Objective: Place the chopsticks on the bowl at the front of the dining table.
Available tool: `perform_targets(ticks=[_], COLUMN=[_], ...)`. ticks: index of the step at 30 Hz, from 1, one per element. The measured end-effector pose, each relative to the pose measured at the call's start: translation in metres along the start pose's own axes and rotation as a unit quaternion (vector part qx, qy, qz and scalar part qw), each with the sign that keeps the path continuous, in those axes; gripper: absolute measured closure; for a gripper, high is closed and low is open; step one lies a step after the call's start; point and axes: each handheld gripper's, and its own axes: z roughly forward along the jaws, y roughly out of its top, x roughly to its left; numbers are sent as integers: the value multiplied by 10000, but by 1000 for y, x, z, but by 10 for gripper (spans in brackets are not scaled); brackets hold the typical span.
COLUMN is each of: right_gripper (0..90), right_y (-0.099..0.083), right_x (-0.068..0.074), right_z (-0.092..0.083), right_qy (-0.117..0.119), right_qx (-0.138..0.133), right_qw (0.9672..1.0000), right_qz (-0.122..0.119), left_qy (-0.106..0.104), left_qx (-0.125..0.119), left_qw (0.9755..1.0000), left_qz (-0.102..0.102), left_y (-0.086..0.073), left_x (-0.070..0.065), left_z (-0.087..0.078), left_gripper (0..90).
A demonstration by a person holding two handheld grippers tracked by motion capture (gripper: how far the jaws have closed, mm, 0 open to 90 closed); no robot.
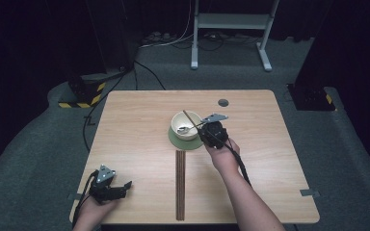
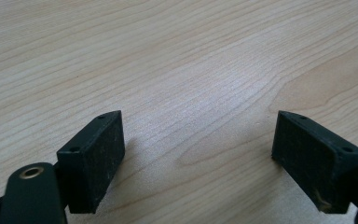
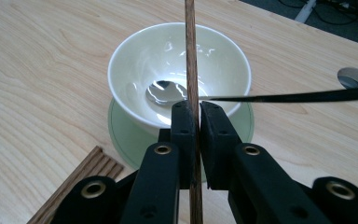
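Note:
A cream bowl (image 1: pixel 185 125) (image 3: pixel 177 65) stands on a round green coaster (image 1: pixel 185 142) (image 3: pixel 126 130) at the table's middle. A metal spoon (image 1: pixel 185 129) (image 3: pixel 168 91) lies in it, its dark handle (image 3: pixel 307 97) sticking out over the rim. My right gripper (image 1: pixel 203 129) (image 3: pixel 196 109) is just beside the bowl, shut on a thin wooden chopstick (image 1: pixel 190 119) (image 3: pixel 189 46) that slants over the bowl. My left gripper (image 1: pixel 125 186) (image 2: pixel 198 154) rests on the table's near left corner, open, with bare wood between its pads.
A bundle of dark wooden sticks (image 1: pixel 180 185) (image 3: pixel 81 182) lies lengthwise from the coaster toward the front edge. A grey round cable hole (image 1: pixel 223 102) (image 3: pixel 354 77) sits at the back of the table (image 1: pixel 139 144). A white metal stand (image 1: pixel 231 21) is on the floor behind.

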Motion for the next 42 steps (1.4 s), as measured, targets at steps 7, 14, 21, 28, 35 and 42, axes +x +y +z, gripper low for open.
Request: perform_targets(ticks=[7, 14, 21, 28, 35, 42], right_gripper=[846, 847, 846, 846, 846, 847], right_y=[7, 14, 24, 31, 38, 44], right_x=[0, 0, 2, 2, 3, 4], right_z=[11, 23, 28, 37, 46, 54], right_qy=[-47, -116, -116, -117, -140, -141], right_qx=[42, 53, 75, 91, 169, 222], right_qw=[10000, 9999, 9999, 9999, 9997, 9996], right_qz=[49, 66, 69, 57, 90, 111], left_qy=[-8, -3, -11, -13, -19, -23], left_qx=[10, 14, 5, 3, 2, -8], left_qw=[10000, 10000, 10000, 10000, 10000, 10000], left_qz=[62, 53, 66, 69, 77, 72], left_y=[0, 0, 0, 0, 0, 0], left_x=[0, 0, 0, 0, 0, 0], left_z=[0, 0, 0, 0, 0, 0], left_gripper=[170, 170, 170, 169, 169, 170])
